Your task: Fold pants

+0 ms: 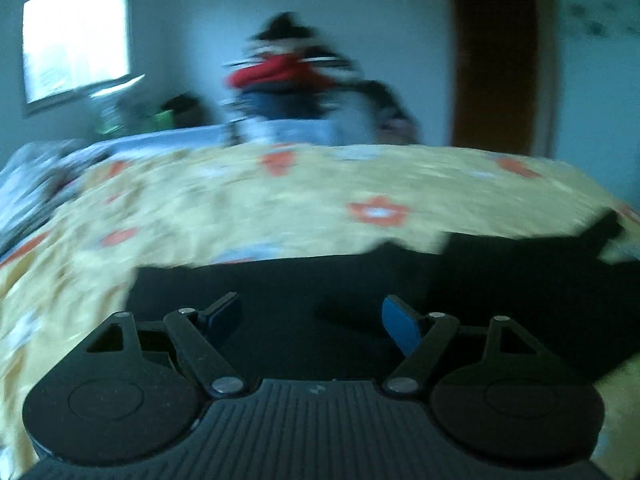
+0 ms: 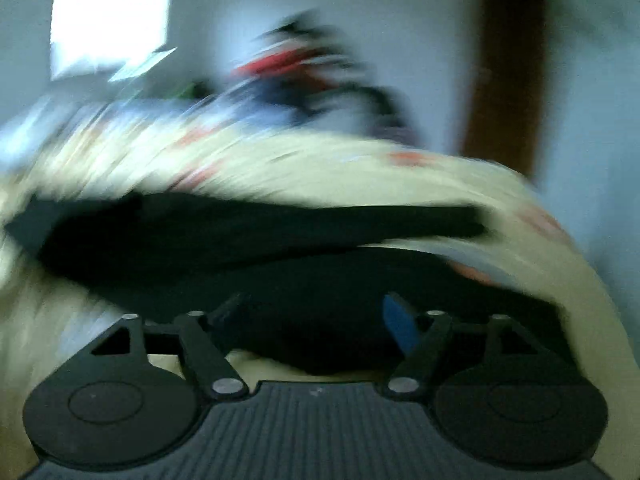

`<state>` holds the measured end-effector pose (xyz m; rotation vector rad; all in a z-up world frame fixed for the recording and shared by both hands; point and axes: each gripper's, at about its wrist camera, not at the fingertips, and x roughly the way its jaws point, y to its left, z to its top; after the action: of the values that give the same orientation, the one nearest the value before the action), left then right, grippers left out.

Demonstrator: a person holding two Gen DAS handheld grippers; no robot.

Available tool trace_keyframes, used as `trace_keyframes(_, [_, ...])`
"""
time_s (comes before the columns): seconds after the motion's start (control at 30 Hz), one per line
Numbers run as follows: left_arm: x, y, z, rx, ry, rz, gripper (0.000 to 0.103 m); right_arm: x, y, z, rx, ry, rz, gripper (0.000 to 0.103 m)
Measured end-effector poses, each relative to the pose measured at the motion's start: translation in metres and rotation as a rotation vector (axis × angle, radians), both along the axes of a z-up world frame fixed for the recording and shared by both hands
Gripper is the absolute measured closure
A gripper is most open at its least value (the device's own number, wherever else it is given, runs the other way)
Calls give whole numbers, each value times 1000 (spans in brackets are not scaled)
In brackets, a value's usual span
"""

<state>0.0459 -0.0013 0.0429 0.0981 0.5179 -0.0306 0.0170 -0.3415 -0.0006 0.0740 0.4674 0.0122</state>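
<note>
Black pants [image 1: 460,276] lie spread on a yellow bedspread with orange flowers [image 1: 240,204]. In the left wrist view my left gripper [image 1: 312,320] hovers over the near edge of the dark cloth, its blue pads [image 1: 400,328] wide apart with nothing pinched between them. The right wrist view is heavily blurred: the pants [image 2: 240,232] stretch across the bedspread [image 2: 400,176], one leg reaching right. My right gripper [image 2: 316,320] stands open above the black fabric, which does not sit between its pads.
A blurred pile of clothes with a red item [image 1: 288,72] sits beyond the bed. A bright window [image 1: 76,44] is at the upper left, a brown door [image 1: 496,52] at the right. Blue bedding [image 1: 32,184] lies at the bed's left.
</note>
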Motion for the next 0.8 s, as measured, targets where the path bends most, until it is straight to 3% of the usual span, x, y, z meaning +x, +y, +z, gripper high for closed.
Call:
trace_keyframes(0.17, [-1,-62,-23,35,-14,-239,20,-51,-132,-26,640,-44,-405,24])
trace_keyframes(0.27, [2,-85,-42,59,-8,-310,20,-63,-157,-50,819,-64,-438,24])
trace_keyframes(0.5, [11,-104,-80,92,82,-344,20,-24,-162,-60,751,-69,-452,28])
trace_keyframes(0.57, [14,-103,-84,94,100,-330,20,-17,-164,-63,720,-54,-458,65])
trace_keyframes(0.6, [15,-102,-85,89,109,-325,20,-18,-164,-64,716,-47,-464,91])
trace_keyframes(0.8, [17,-97,-81,64,116,-320,20,-42,-165,-46,545,-88,-501,95])
